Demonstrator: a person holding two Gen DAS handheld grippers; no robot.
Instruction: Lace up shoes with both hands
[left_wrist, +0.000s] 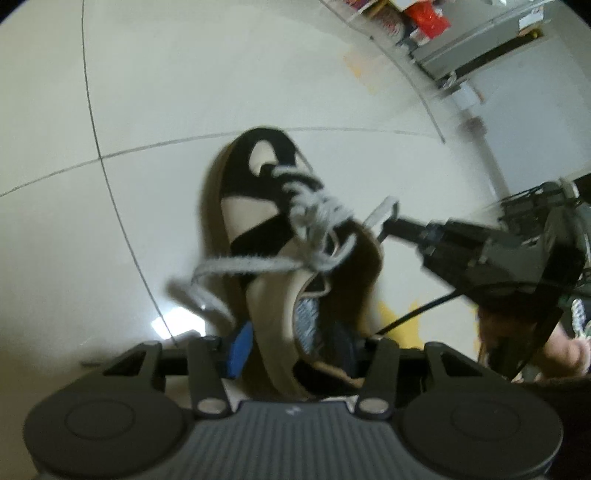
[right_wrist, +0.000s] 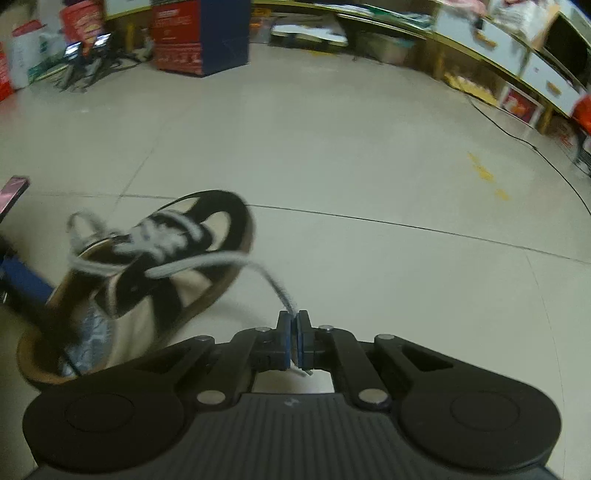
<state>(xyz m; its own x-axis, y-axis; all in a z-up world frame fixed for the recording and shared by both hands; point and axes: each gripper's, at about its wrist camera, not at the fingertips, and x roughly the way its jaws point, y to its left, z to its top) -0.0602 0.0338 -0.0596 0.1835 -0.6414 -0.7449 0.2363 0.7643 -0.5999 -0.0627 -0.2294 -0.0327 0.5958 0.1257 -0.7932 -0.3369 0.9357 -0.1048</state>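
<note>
A black and cream shoe with a brown sole lies tilted over the tiled floor, toe pointing away. My left gripper is closed around its heel collar, with one blue pad against the cream outer wall and the other finger inside the shoe. Grey-white laces criss-cross the tongue, and a loose loop trails to the left. My right gripper is shut on the free end of the lace, which stretches from the shoe to its pads. In the left wrist view the right gripper sits to the right of the shoe.
The shoe rests on pale floor tiles. Red and blue boxes and tangled cables stand at the back left. A low cabinet runs along the back right, with a black cable beside it. A hand holds the right gripper.
</note>
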